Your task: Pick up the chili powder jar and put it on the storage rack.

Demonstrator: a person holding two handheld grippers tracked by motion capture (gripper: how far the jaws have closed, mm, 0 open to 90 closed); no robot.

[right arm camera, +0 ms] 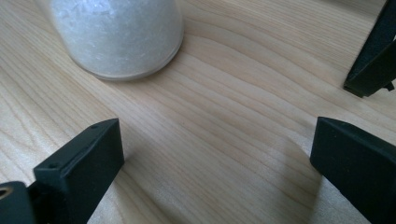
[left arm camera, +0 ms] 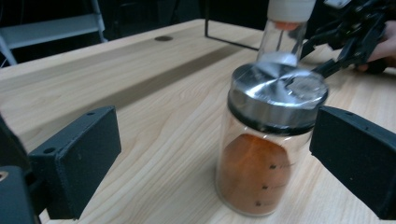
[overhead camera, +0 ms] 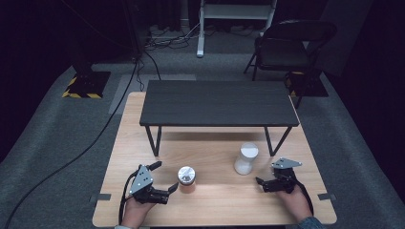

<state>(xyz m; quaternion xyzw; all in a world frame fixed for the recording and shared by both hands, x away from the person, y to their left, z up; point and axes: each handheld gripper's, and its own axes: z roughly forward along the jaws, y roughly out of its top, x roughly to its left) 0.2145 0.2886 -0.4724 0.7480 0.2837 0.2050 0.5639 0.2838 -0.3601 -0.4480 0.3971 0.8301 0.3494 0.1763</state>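
A glass jar of orange powder (overhead camera: 186, 179) with a silver lid stands on the wooden table (overhead camera: 210, 200), front and left of centre. My left gripper (overhead camera: 165, 176) is open just left of it. In the left gripper view the orange jar (left arm camera: 261, 163) stands between the jaws of that gripper (left arm camera: 215, 140), close to the right jaw, untouched. A white-lidded jar of white powder (overhead camera: 245, 159) stands to the right. My right gripper (overhead camera: 267, 174) is open beside it, low on the table. The white jar's base (right arm camera: 119, 37) lies ahead of the open right gripper (right arm camera: 215, 158), to the left.
A low black shelf (overhead camera: 218, 102) on thin metal legs spans the table's far half; one leg (right arm camera: 373, 56) is close to my right gripper. A folding chair (overhead camera: 286, 45) and cables lie on the floor beyond. Bare wood stretches between the jars and the front edge.
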